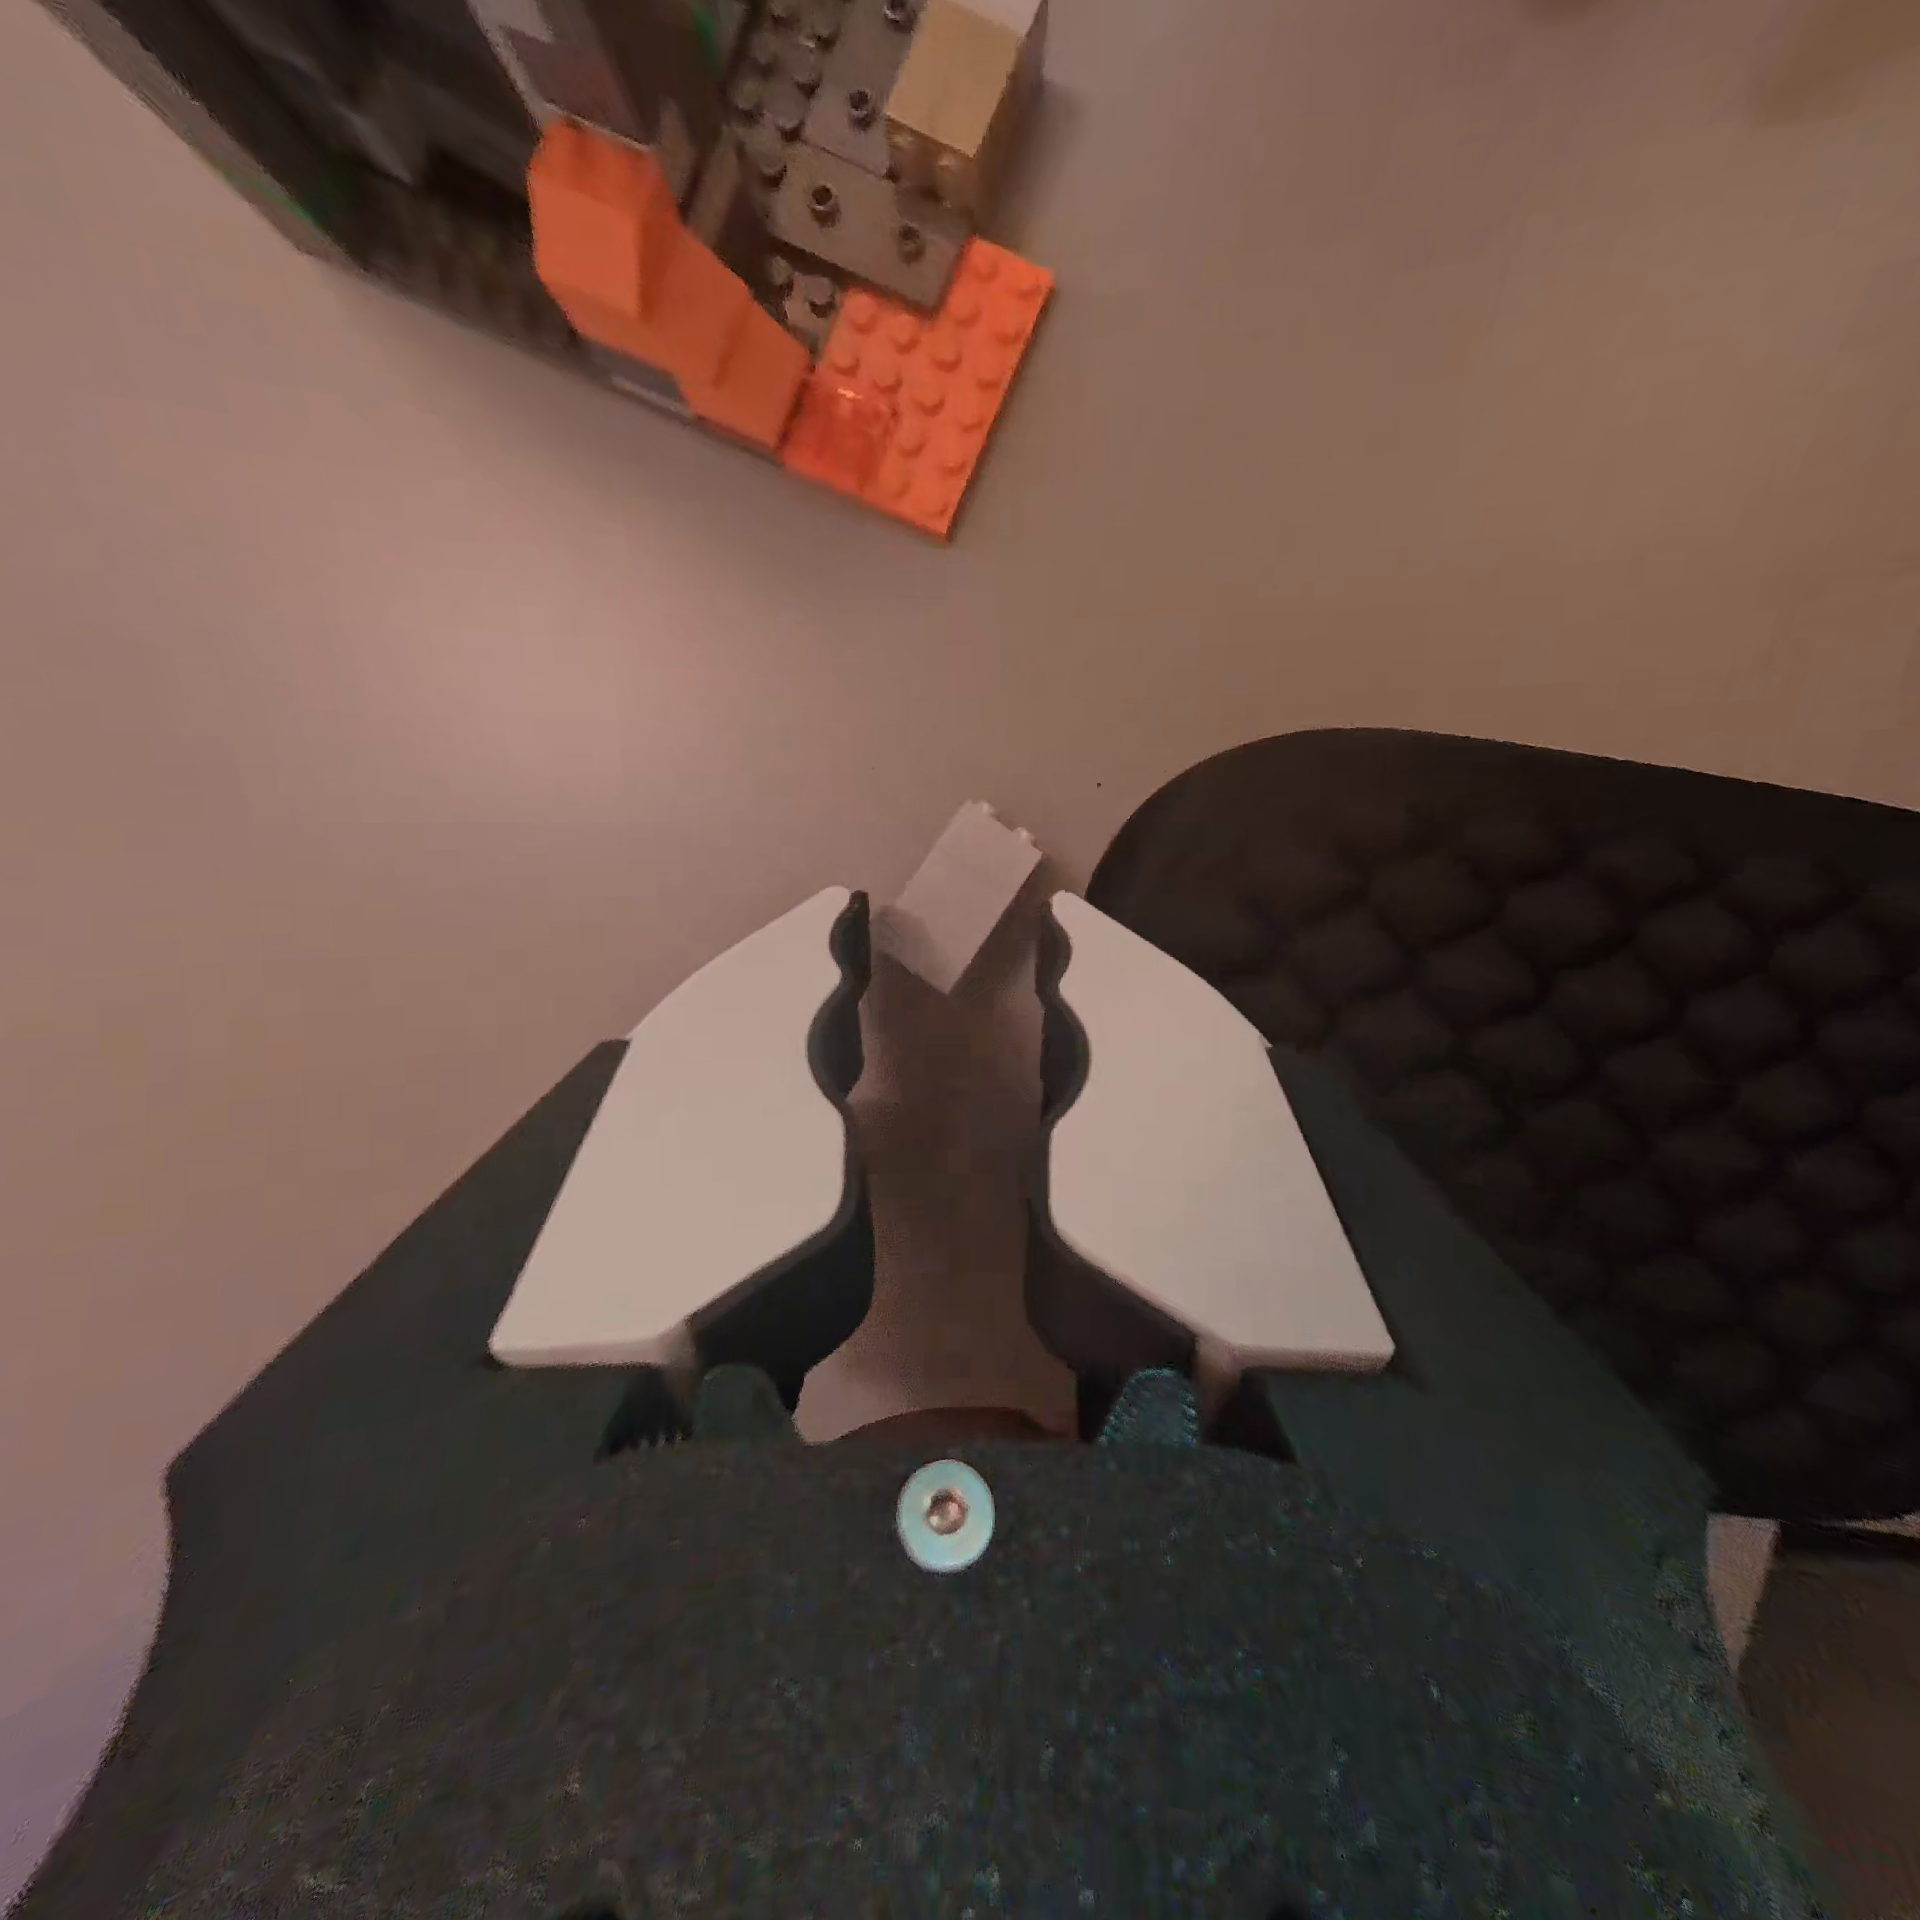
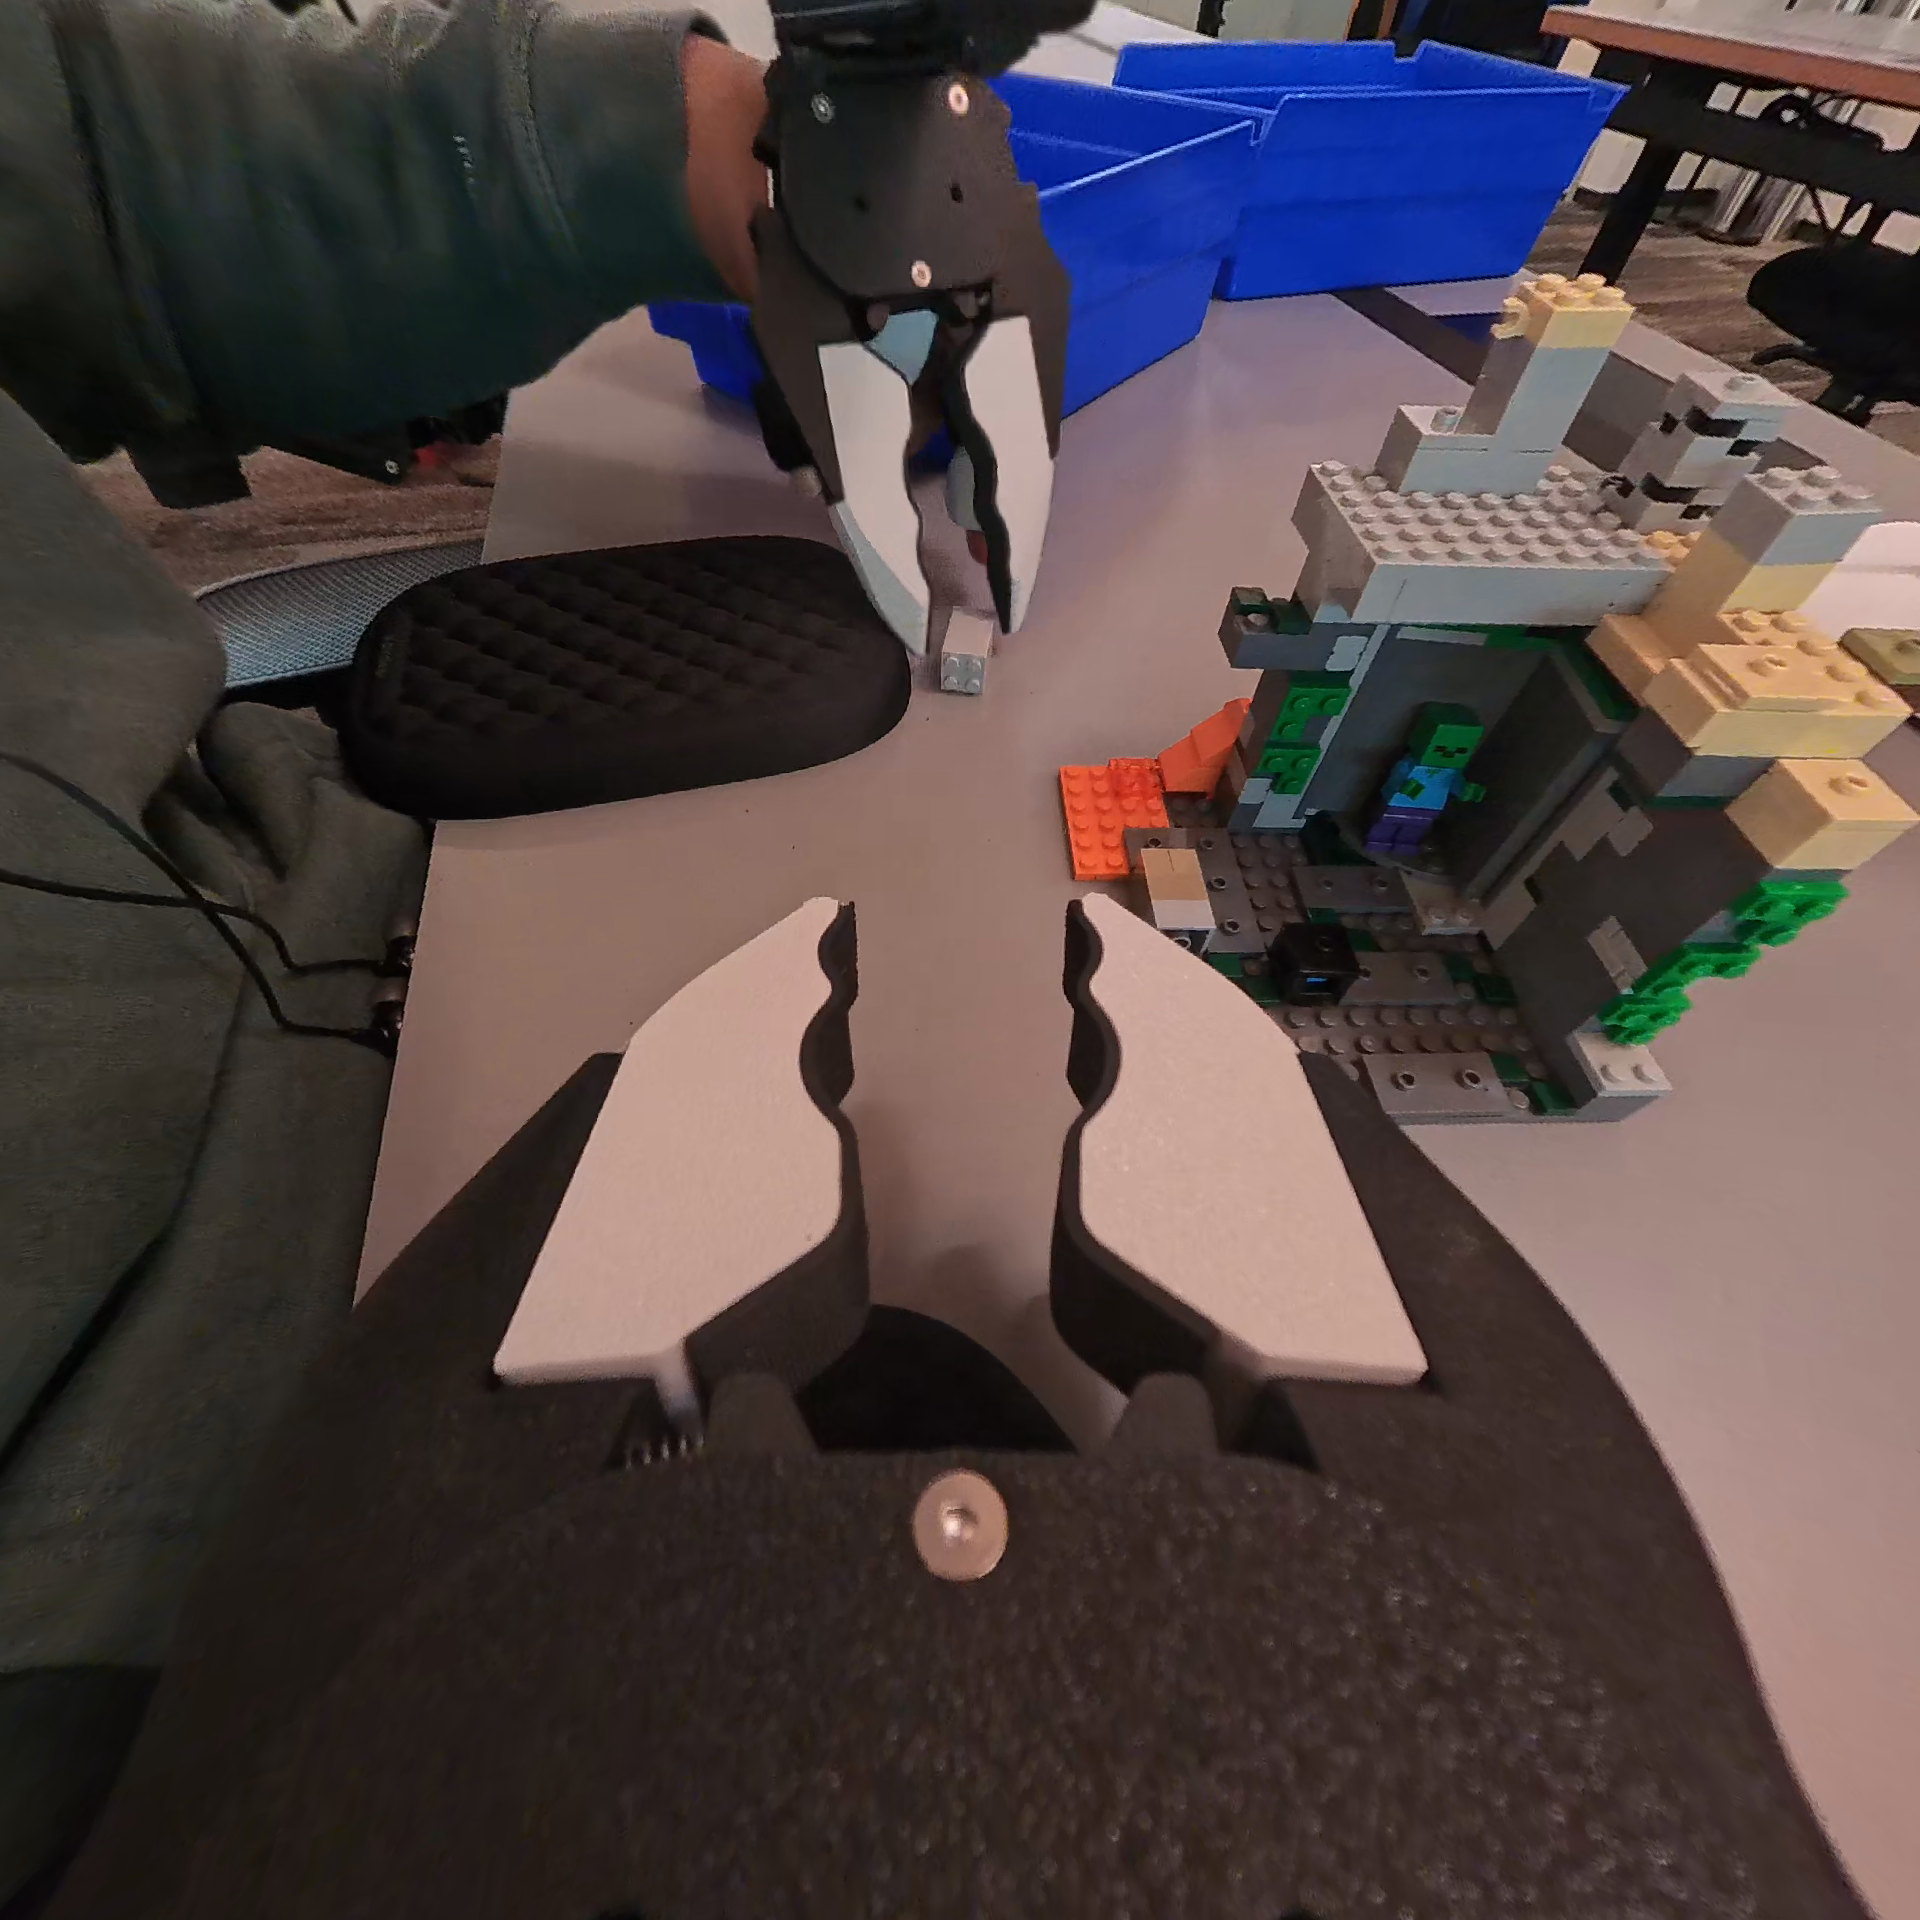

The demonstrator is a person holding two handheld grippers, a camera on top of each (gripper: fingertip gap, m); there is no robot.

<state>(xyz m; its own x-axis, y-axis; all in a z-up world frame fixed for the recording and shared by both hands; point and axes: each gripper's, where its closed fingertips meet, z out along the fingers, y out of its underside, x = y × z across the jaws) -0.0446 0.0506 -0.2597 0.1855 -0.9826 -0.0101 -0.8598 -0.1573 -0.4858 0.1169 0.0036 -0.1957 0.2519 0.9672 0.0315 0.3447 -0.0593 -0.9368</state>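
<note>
Left gripper (image 2: 961, 623) pointing down over a small grey brick (image 2: 966, 657) on the grey table (image 2: 935, 831), jaws parted around it, black pad (image 2: 623, 670) just left, brick castle (image 2: 1538, 779) to the right, right gripper (image 2: 961, 940) open, empty, nearer.

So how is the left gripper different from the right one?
The left gripper points down with a grey brick between its fingertips; the right gripper has nothing between its. The left is by the black pad; the right is nearer the brick model. Both have white fingers and black bodies.
</note>
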